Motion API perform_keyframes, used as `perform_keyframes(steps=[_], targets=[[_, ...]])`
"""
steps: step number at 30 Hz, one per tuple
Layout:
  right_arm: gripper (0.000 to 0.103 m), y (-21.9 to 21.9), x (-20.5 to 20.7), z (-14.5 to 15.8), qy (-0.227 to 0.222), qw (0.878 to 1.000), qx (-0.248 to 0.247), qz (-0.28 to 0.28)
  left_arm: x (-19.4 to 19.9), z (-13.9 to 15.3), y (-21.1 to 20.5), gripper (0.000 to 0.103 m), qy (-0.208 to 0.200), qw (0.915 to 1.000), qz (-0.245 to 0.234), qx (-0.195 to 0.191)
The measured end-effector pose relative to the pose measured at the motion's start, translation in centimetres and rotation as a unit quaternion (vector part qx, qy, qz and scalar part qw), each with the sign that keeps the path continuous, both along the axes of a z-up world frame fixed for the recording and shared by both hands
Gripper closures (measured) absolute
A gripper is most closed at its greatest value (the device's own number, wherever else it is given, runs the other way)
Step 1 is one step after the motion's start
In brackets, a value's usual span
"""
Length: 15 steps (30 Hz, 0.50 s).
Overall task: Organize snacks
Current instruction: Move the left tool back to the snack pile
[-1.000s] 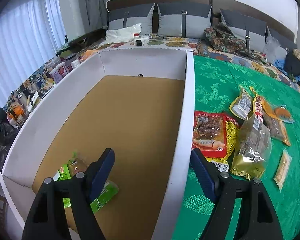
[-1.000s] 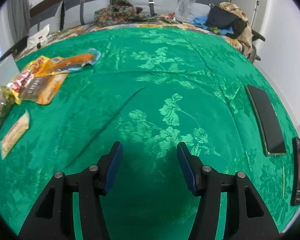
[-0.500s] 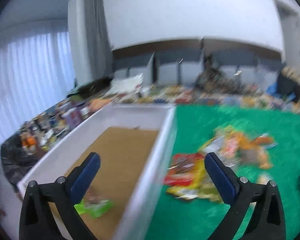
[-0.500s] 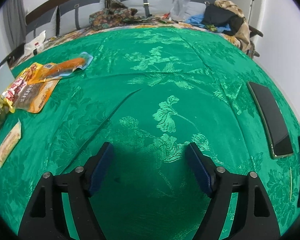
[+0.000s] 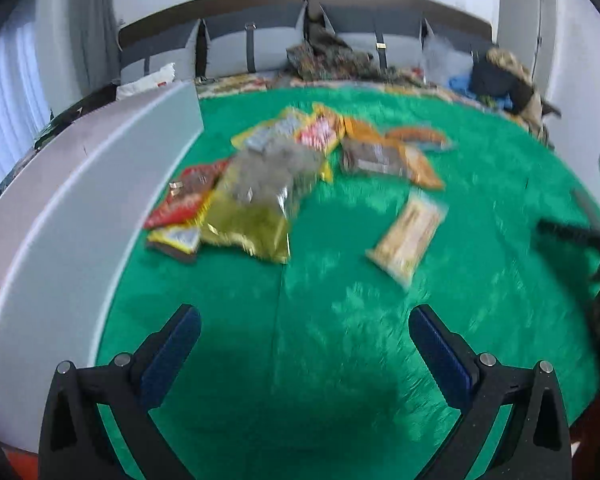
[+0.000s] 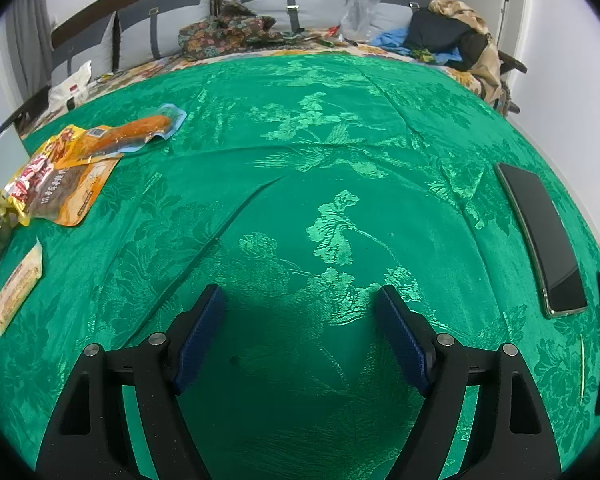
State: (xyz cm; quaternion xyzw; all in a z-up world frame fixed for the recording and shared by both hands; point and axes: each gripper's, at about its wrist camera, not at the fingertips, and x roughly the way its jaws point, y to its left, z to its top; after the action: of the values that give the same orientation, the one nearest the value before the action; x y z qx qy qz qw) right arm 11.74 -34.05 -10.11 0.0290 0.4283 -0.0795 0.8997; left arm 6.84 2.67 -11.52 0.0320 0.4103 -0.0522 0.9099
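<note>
Left hand-held gripper (image 5: 304,344) spread wide, nothing between its pads, over bare green bedspread (image 5: 340,360). Landmark: white box (image 5: 84,200). Snack packets (image 5: 260,184) in a blurred heap on the bedspread just right of the box wall; a tan bar packet (image 5: 408,236) lies apart, further right of the box. Right hand-held gripper (image 6: 300,328) jaws opening, nothing between them, over bare bedspread well right of the box; orange packets (image 6: 72,176) lie to its far left. Two phones (image 6: 540,236) at the bedspread's right edge.

Orange snack packet (image 6: 66,184): large red-and-white Chinese characters, too small to read. Pale wrapped bar (image 6: 18,286): faint print, illegible. No other legible text.
</note>
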Motion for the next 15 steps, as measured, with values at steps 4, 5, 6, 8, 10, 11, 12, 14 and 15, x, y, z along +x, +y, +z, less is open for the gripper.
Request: perform_keyframes(steps=[4, 5, 6, 8, 10, 11, 12, 14, 15], targets=[[0.021, 0.0, 0.0, 0.0, 0.0, 1.0, 0.0, 0.0, -0.2, -1.8, 0.1, 0.0, 0.025, 0.9997, 0.0, 0.003], [0.021, 0.0, 0.0, 0.0, 0.0, 1.0, 0.0, 0.0, -0.1, -2.2, 0.1, 0.0, 0.032, 0.9995, 0.001, 0.001], [0.021, 0.0, 0.0, 0.0, 0.0, 1.0, 0.0, 0.0, -0.2, -2.7, 0.2, 0.0, 0.036, 0.9993, 0.001, 0.0], [0.021, 0.0, 0.0, 0.0, 0.0, 1.0, 0.0, 0.0, 0.0, -3.4, 0.3, 0.0, 0.048, 0.9988, -0.001, -0.001], [0.021, 0.0, 0.0, 0.0, 0.0, 1.0, 0.0, 0.0, -0.1, -3.6, 0.5, 0.0, 0.048, 0.9988, 0.0, -0.01], [0.021, 0.0, 0.0, 0.0, 0.0, 1.0, 0.0, 0.0, 0.1, -3.7, 0.5, 0.0, 0.048, 0.9988, 0.0, -0.011], [0.021, 0.0, 0.0, 0.0, 0.0, 1.0, 0.0, 0.0, 0.1, -3.8, 0.5, 0.0, 0.048, 0.9988, -0.002, -0.011], [0.021, 0.0, 0.0, 0.0, 0.0, 1.0, 0.0, 0.0, 0.1, -3.7, 0.5, 0.0, 0.046, 0.9989, -0.004, -0.011], [0.021, 0.0, 0.0, 0.0, 0.0, 1.0, 0.0, 0.0, 0.0, -3.7, 0.6, 0.0, 0.045, 0.9989, -0.005, -0.011]])
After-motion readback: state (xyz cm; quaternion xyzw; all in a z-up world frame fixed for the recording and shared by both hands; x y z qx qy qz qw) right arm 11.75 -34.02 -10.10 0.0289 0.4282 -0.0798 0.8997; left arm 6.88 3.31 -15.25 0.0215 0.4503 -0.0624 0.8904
